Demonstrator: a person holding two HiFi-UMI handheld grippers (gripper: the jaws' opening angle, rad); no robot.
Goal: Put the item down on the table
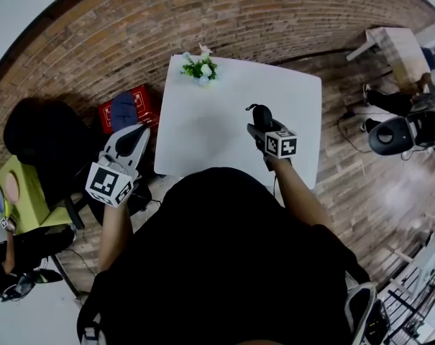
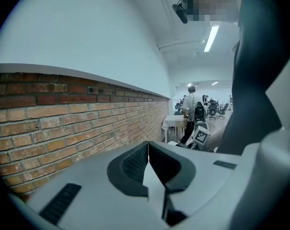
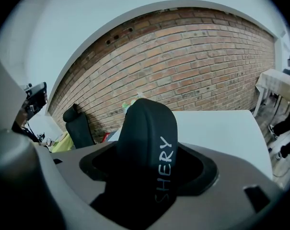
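Observation:
A black soft case with white lettering stands upright between the jaws of my right gripper, which is shut on it. In the head view that gripper holds the black case above the right half of the white table. The table top lies ahead and below in the right gripper view. My left gripper hangs off the table's left side, over the floor. Its jaws meet with nothing between them and point along the brick wall.
A small pot of green and white flowers stands at the table's far edge. A red box, a black chair and a yellow-green seat sit to the left. Another table and people are at the right.

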